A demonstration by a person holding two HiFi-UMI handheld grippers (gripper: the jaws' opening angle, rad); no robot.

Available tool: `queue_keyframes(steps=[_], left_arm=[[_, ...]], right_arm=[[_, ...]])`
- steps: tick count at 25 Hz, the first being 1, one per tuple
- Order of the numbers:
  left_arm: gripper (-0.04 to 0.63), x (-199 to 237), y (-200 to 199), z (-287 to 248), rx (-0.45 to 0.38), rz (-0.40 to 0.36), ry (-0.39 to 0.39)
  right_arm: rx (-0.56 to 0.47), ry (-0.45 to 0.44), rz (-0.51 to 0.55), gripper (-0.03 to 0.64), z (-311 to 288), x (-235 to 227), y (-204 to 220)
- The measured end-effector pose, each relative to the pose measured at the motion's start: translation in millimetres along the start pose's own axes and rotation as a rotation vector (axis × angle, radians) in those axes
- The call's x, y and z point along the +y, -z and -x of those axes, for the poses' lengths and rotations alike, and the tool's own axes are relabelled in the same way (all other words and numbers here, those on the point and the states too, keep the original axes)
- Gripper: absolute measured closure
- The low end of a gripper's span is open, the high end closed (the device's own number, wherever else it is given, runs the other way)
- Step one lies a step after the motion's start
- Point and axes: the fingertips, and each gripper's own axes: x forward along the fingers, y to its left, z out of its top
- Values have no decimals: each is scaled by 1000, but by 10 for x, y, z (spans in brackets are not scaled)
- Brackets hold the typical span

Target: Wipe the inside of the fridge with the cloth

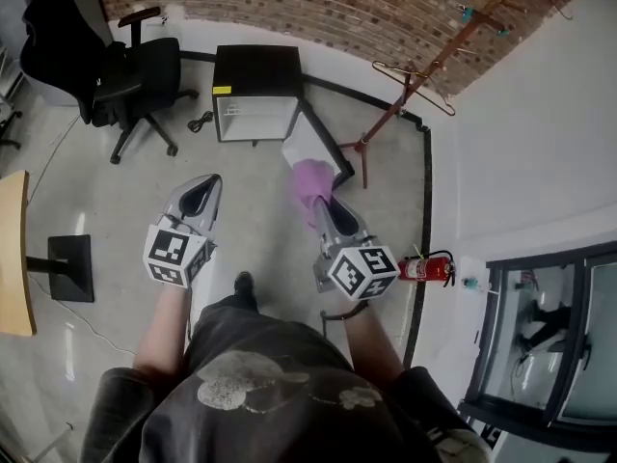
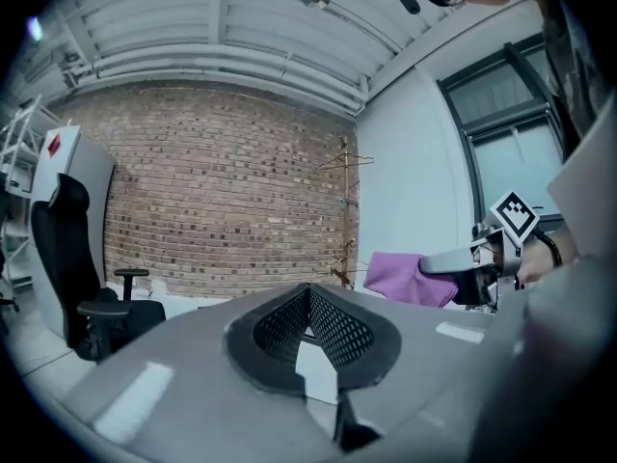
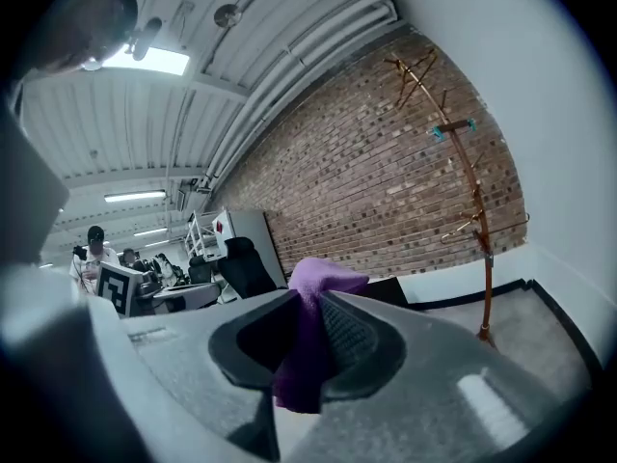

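A small black fridge (image 1: 255, 68) stands on the floor by the brick wall, some way ahead of me. Its door (image 1: 310, 146) hangs open to the right and shows a white inside. My right gripper (image 1: 322, 202) is shut on a purple cloth (image 1: 310, 178), held at waist height well short of the fridge. The cloth (image 3: 307, 350) hangs pinched between the ribbed pads. My left gripper (image 1: 204, 185) is shut with nothing in it, level with the right one. From the left gripper view, the cloth (image 2: 405, 278) and the right gripper (image 2: 436, 262) show to the right.
A black office chair (image 1: 125, 70) stands left of the fridge, with a cable (image 1: 201, 121) on the floor between them. A copper coat stand (image 1: 424, 75) rises right of the fridge. A fire extinguisher (image 1: 429, 268) lies by the right wall. A desk edge (image 1: 12, 254) and a black base plate (image 1: 69, 268) are at the left.
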Motion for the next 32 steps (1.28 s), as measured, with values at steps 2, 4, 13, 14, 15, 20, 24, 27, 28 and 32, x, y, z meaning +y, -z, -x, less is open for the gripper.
queue_keyframes(steps=[2,4,13,14,15,20,24,27,28,32], left_arm=[[577,240,-8,-144,3,-1,4],[577,441,4,-290,6,3,3],[577,901,55,-927,3,36,-16],[577,948,77,-1002,8,37,-22],[577,1002,97,-1085,13,36,-30],[577,1276,197,-1678,46,23,-68],[577,1516,232,-2305,67,13,-85],[577,1700,308,-2773,86,20,-99],[577,1774,342,-2935,93,25,-105],[578,2037,447,-3475,79,33,-97]], right_arm=[[0,8,-4,561,-291,3,-47],[4,10,-3,561,-538,12,-85],[38,28,-26,561,-1271,-439,-123],[42,28,-32,561,-1365,-523,-116],[44,27,-38,561,-1473,-607,-119],[57,-10,-62,561,-2140,-1066,-187],[92,-57,-63,561,-2805,-1434,-266],[128,-97,-56,561,-3288,-1663,-258],[136,-111,-50,561,-3456,-1731,-242],[136,-162,-41,561,-4060,-1939,-164]])
